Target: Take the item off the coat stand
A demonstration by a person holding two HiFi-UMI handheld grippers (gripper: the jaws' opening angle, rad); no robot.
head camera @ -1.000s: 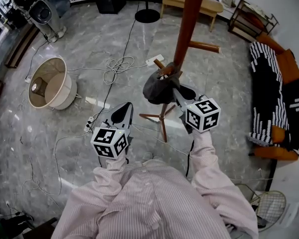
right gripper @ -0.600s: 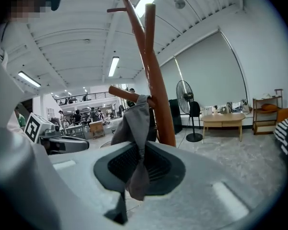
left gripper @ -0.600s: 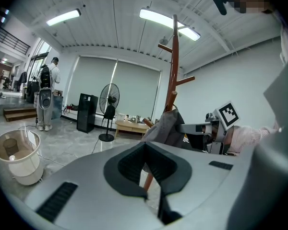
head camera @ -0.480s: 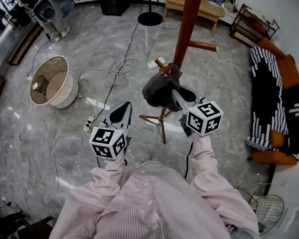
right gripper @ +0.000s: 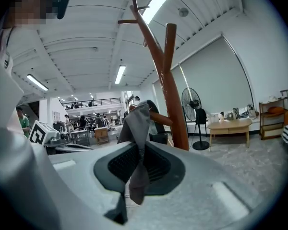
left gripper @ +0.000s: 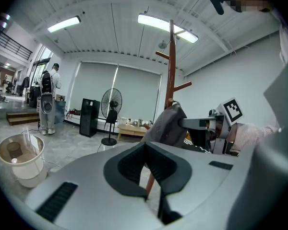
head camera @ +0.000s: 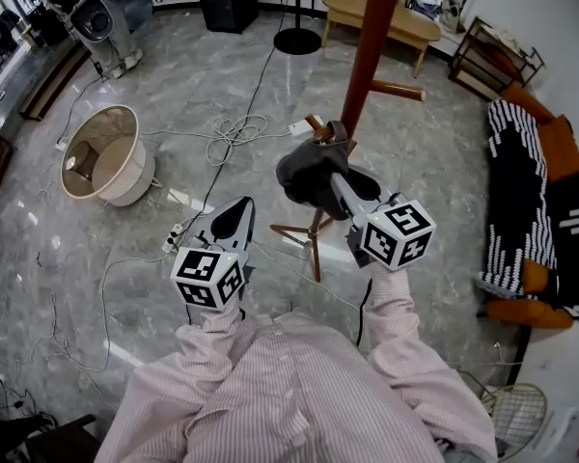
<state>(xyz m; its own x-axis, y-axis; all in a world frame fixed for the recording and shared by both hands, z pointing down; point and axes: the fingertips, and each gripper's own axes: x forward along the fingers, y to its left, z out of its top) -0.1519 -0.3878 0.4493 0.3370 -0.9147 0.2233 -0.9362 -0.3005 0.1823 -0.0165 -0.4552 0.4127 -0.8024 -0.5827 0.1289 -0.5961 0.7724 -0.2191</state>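
Observation:
A brown wooden coat stand (head camera: pixel 369 56) rises ahead of me, and a dark grey cloth item (head camera: pixel 309 172) hangs at its short lower peg (head camera: pixel 318 128). My right gripper (head camera: pixel 340 187) reaches up to the item and is shut on a fold of it. In the right gripper view the grey cloth (right gripper: pixel 137 143) is pinched between the pads, with the stand's pole (right gripper: pixel 172 90) just behind. My left gripper (head camera: pixel 234 222) hangs lower left, apart from the stand, shut and holding nothing. The left gripper view shows the item (left gripper: pixel 165 126) and the right gripper (left gripper: pixel 201 124) beside it.
The stand's splayed feet (head camera: pixel 309 234) spread on the marble floor below the item. Loose cables (head camera: pixel 227 128) and a power strip lie to the left, beside a round cream tub (head camera: pixel 106 157). A striped sofa (head camera: pixel 531 181) lines the right wall; a wooden bench (head camera: pixel 381 10) and fan base (head camera: pixel 297 37) stand behind.
The right gripper has drawn slightly toward me with the cloth in it; the item hangs at the peg as before. The left gripper has barely moved.

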